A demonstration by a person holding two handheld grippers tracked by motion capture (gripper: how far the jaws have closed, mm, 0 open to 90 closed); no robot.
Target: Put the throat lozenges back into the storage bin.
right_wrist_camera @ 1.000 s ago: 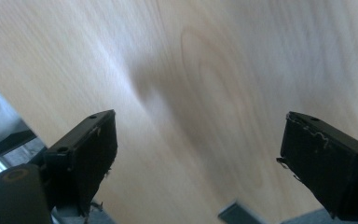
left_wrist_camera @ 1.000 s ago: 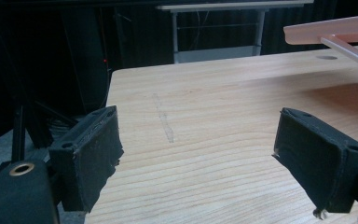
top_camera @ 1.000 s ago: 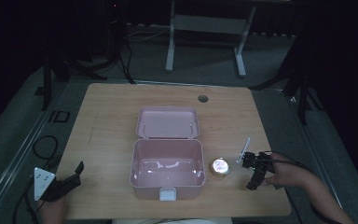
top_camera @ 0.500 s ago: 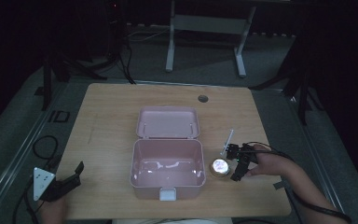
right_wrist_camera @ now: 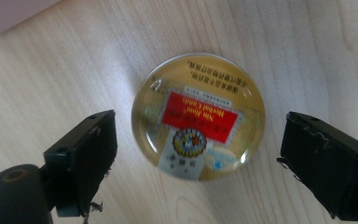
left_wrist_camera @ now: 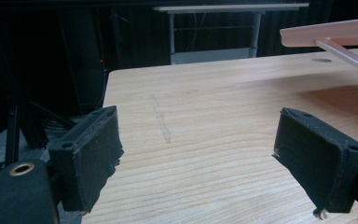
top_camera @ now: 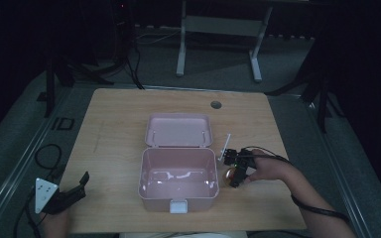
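- While the right gripper (right_wrist_camera: 196,154) hangs directly above the round gold tin (right_wrist_camera: 198,115), its jaws stand wide, one on each side of the tin and neither touching it; judged to be the approach to a grasp.
- The tin lies flat on the bench (top_camera: 114,129), just beside the pink box (top_camera: 177,179) at the box's 3 o'clock. In the high view the tin (top_camera: 226,174) is largely covered by the right gripper (top_camera: 237,171).
- The box stands open, lid (top_camera: 179,130) laid back toward 12 o'clock, interior appearing empty. Likely destination, by judgement only.
- Recommendation: lower straight down, keeping the tin centred between the jaws, until the pads reach its side wall below the domed top. Closing on the dome risks the tin squirting out.
- Recommendation: close slowly and evenly; a low, smooth metal tin will slide on the wood if one jaw lands first.
- Recommendation: lift clear of the box's near wall before travelling toward 9 o'clock.
- The left gripper (top_camera: 67,197) rests at the bench's 8 o'clock corner, well apart from the work; its jaws, seen in the left gripper view (left_wrist_camera: 214,158), are wide and hold nothing.
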